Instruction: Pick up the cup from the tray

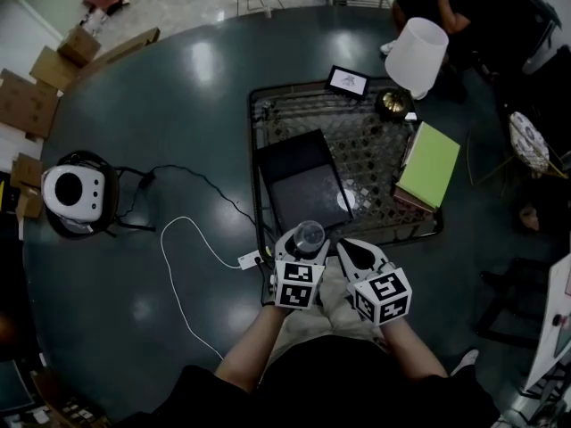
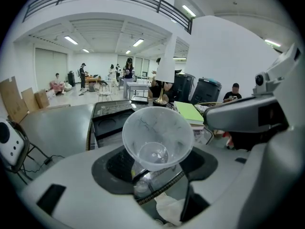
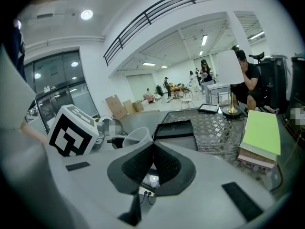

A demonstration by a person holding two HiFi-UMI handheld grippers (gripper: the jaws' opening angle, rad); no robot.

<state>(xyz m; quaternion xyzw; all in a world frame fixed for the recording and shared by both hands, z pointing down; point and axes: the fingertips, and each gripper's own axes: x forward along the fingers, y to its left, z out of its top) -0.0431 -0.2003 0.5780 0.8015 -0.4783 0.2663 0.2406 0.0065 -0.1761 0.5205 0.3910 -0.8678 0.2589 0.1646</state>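
Cup (image 2: 157, 137), clear plastic, gripped low on its wall between the jaws of the left gripper (image 2: 157, 170); these stand wide apart on either side of it, and its open mouth faces that gripper's camera. In the head view the cup is clear of the black tray (image 1: 299, 181) and sits over the near rim of the wire-mesh desk (image 1: 370, 159), just past the tray's near edge. The tray lies flat on the left half of the desk. Right gripper (image 3: 152, 163) just beside the left one, jaws closed pad to pad with nothing between them; the cup's rim shows just past its left jaw in the right gripper view. On the right side of the desk, a green-covered book (image 1: 430, 163) tops a small stack. At the far corner stand a table lamp (image 1: 416, 53) with a white shade and a small framed picture (image 1: 348, 81). On the dark floor to the left, well apart from the desk, are a white rounded appliance (image 1: 74, 190) and a white cable (image 1: 178, 270).
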